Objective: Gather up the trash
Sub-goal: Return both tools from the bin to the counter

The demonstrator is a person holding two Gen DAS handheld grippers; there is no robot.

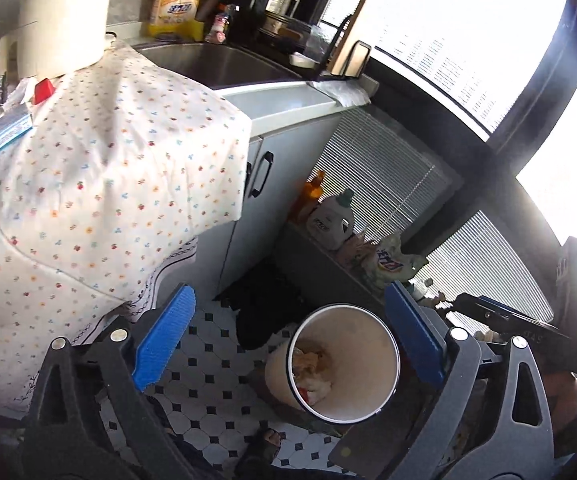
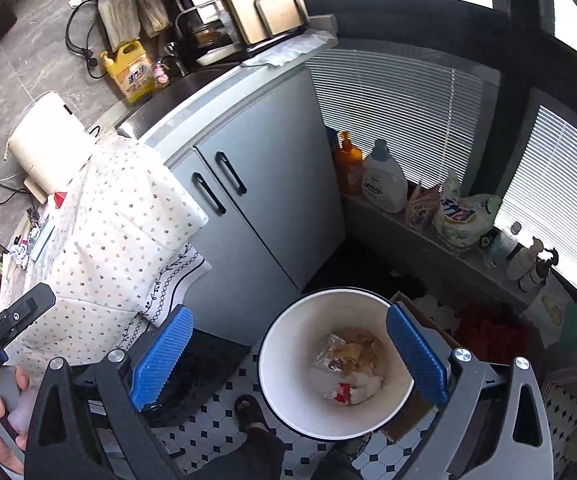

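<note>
Trash point(image 2: 348, 368) lies in bin point(image 2: 288, 344) below right gripper point(image 2: 288, 354).

A grey two-door cabinet point(image 2: 248, 200) stands in the corner with a steel sink point(image 1: 216, 62) set in its top. A yellow detergent jug point(image 2: 130, 72) sits behind the sink. Left of the cabinet, a flowered cloth point(image 1: 100, 184) drapes over a table edge. Right of the cabinet, an orange bottle point(image 2: 348, 160) and a white detergent bottle point(image 2: 384, 180) stand on a low ledge before the blinds point(image 2: 400, 100).

floor point(image 2: 216, 420): tiled | on it: bin point(image 2: 288, 364), dark mat point(image 2: 204, 364)
</note>
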